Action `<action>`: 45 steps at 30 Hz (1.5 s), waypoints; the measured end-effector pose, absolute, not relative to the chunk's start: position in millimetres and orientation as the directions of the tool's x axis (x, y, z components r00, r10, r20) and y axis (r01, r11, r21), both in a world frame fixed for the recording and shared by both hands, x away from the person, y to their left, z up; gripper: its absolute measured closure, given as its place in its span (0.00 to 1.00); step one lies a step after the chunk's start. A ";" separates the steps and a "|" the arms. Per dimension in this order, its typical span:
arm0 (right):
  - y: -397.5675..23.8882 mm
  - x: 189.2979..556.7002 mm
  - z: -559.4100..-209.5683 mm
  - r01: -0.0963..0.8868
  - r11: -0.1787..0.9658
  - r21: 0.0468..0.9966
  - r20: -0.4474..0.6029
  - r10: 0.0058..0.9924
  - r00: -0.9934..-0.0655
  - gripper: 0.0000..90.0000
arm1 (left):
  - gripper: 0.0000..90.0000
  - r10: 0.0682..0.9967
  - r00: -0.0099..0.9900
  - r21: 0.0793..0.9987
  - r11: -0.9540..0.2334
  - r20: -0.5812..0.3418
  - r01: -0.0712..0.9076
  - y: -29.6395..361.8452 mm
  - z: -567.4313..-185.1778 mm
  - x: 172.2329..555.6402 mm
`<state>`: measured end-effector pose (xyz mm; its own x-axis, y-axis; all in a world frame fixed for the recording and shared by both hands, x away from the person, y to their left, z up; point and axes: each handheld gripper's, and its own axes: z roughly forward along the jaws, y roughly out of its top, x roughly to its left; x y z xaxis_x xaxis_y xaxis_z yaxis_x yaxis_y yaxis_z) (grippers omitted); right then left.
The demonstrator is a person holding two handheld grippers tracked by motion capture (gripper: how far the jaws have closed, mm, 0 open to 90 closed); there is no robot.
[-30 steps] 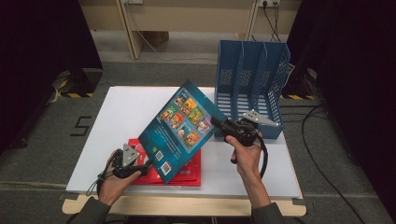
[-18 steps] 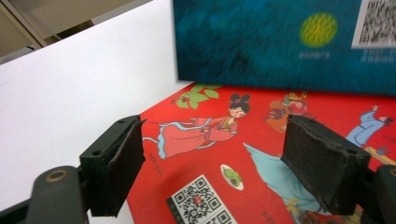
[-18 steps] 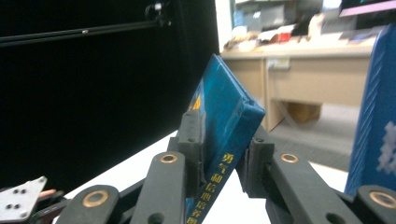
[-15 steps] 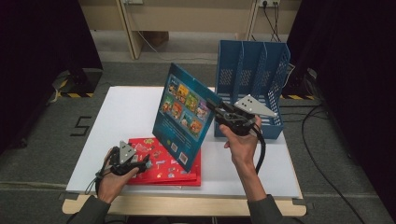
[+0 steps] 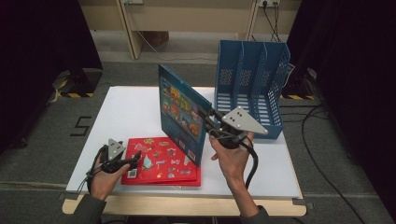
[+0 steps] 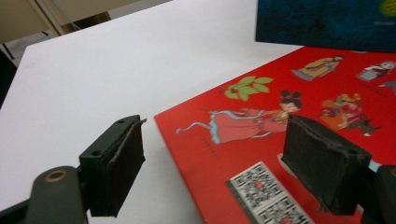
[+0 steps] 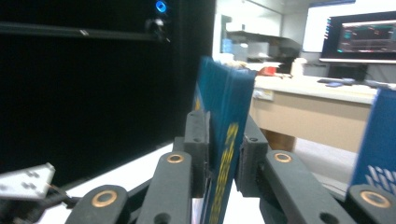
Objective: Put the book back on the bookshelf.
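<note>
Books: two. A blue book [image 5: 180, 112] stands upright off the white table [image 5: 130, 112], gripped at its spine edge; a red book [image 5: 161, 161] lies flat near the table's front edge, just below and left of the blue one.
Writing: yellow lettering runs down the blue book's spine [image 7: 225, 158] in the right gripper view, too blurred to read. The red book's cover [image 6: 299, 126] carries cartoon figures and a QR code [image 6: 268, 196]; its small print cannot be made out.
Right gripper [image 5: 205, 119]: jaws narrow, clamped on the blue book's spine, one jaw on each cover.
Left gripper [image 5: 133, 161]: jaws spread wide, holding nothing, astride the red book's near left corner, one jaw over the table, the other over the cover.
File rack: one, blue [image 5: 250, 84], with three slots, standing at the table's right rear, just beside the raised book.
Hands: two, one on each gripper.
</note>
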<state>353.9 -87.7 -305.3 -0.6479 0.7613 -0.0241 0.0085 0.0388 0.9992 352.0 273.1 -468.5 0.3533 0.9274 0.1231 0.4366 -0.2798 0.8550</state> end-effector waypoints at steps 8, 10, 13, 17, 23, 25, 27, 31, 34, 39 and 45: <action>-76.9 345.9 -320.5 -0.001 0.033 0.999 -0.027 0.815 -0.579 0.85 | 0.22 0.932 0.349 0.848 -0.263 0.099 0.461 277.5 -472.4 350.6; -70.9 346.3 -327.5 0.030 0.031 0.999 -0.008 0.812 -0.583 0.84 | 0.22 0.930 0.353 0.847 -0.265 0.099 0.461 277.2 -472.3 350.1; -60.5 348.8 -345.1 0.054 0.039 0.998 -0.001 0.817 -0.576 0.84 | 0.22 0.930 0.353 0.848 -0.266 0.101 0.458 276.6 -471.8 349.3; -49.9 349.2 -360.0 0.038 0.059 0.998 -0.030 0.842 -0.539 0.83 | 0.22 0.929 0.357 0.844 -0.270 0.102 0.463 277.1 -472.7 349.3; -39.8 344.1 -368.5 0.011 0.063 0.998 -0.049 0.865 -0.499 0.80 | 0.22 0.930 0.353 0.843 -0.267 0.099 0.467 277.8 -472.6 348.6; -36.9 342.5 -371.1 0.015 0.079 0.997 -0.062 0.868 -0.492 0.80 | 0.22 0.928 0.358 0.844 -0.270 0.101 0.463 277.2 -472.7 348.5; -33.1 342.1 -374.9 0.030 0.074 0.997 -0.049 0.865 -0.499 0.79 | 0.22 0.927 0.360 0.843 -0.273 0.102 0.463 276.9 -472.5 348.3; -30.1 343.0 -381.5 0.037 0.091 0.995 -0.062 0.871 -0.487 0.77 | 0.22 0.928 0.359 0.843 -0.272 0.101 0.465 277.0 -472.4 348.7; -29.1 342.0 -381.0 0.024 0.141 0.990 -0.112 0.872 -0.477 0.78 | 0.22 0.928 0.360 0.843 -0.270 0.099 0.465 277.1 -472.7 349.0; -32.9 347.2 -378.9 0.015 0.145 0.989 -0.118 0.856 -0.503 0.84 | 0.22 0.928 0.360 0.843 -0.269 0.098 0.465 277.5 -472.6 349.0; -35.7 350.5 -377.9 0.003 0.148 0.989 -0.122 0.823 -0.555 0.86 | 0.22 0.929 0.358 0.842 -0.269 0.097 0.469 278.7 -472.2 348.7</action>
